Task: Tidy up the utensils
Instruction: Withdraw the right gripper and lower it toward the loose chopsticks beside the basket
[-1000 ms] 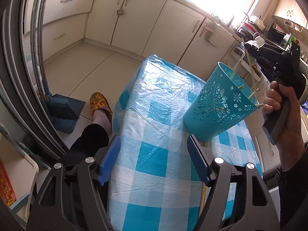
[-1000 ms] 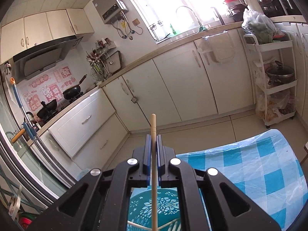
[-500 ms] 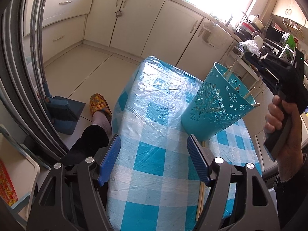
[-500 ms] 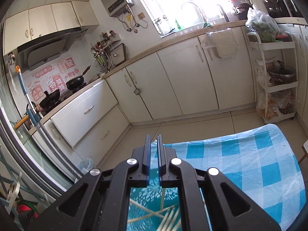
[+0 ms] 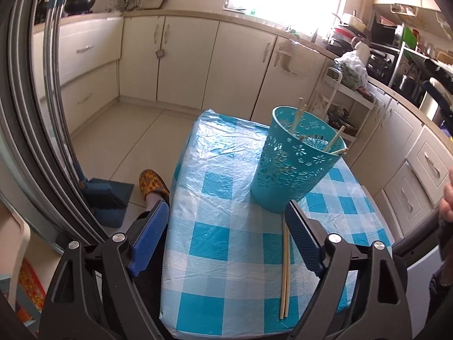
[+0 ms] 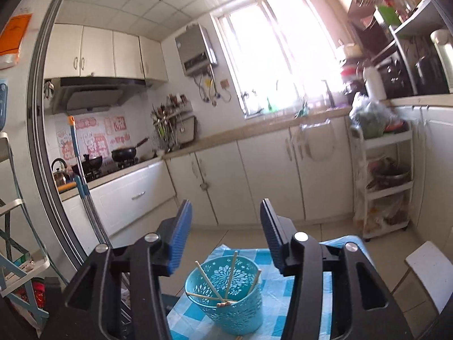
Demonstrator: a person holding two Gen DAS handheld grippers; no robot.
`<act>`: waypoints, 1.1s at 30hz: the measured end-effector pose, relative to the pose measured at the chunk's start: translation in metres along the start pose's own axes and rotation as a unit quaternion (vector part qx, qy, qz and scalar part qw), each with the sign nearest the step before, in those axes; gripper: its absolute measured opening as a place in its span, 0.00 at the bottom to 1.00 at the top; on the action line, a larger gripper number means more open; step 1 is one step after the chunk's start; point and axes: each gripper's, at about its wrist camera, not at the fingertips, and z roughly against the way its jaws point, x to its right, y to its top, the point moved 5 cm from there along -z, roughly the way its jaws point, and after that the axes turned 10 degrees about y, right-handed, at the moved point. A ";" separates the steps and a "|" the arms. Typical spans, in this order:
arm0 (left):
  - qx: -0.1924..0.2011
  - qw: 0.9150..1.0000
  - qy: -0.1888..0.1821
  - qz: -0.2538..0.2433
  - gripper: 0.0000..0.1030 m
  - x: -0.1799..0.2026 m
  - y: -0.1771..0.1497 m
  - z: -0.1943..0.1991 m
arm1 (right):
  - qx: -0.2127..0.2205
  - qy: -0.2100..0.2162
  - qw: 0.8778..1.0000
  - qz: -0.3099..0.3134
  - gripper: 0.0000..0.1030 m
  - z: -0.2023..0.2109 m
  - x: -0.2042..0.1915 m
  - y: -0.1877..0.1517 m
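Chopsticks (image 5: 285, 266) lengthwise toward holder (image 5: 294, 167)

My right hand (image 5: 448, 198) is cut off by the left wrist view's right edge, only fingertips showing; the pair of loose wooden chopsticks (image 5: 285, 266) on the table runs partly behind my left gripper's blue-padded finger (image 5: 300, 238); the perforated turquoise plastic holder (image 6: 226, 297) hides its chopsticks' lower ends; the window-side counter is blurred by glare.
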 end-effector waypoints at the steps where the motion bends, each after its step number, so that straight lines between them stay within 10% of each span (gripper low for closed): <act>1: 0.004 1.000 0.003 -0.007 0.80 0.003 0.000 0.003 | -0.001 -0.005 1.000 -0.002 0.55 0.006 -0.001 -0.004; 9: 0.022 0.998 0.019 -0.047 0.82 0.018 -0.005 0.022 | -0.162 -0.025 0.984 -0.062 0.56 -0.017 0.005 -0.132; 15: 0.030 0.997 0.032 -0.058 0.84 0.016 -0.008 0.028 | -0.282 -0.020 0.956 -0.077 0.36 -0.063 0.008 -0.216; 33: -0.013 0.998 0.041 -0.043 0.85 0.001 -0.026 0.005 | -0.349 -0.062 0.934 -0.055 0.29 -0.096 0.008 -0.274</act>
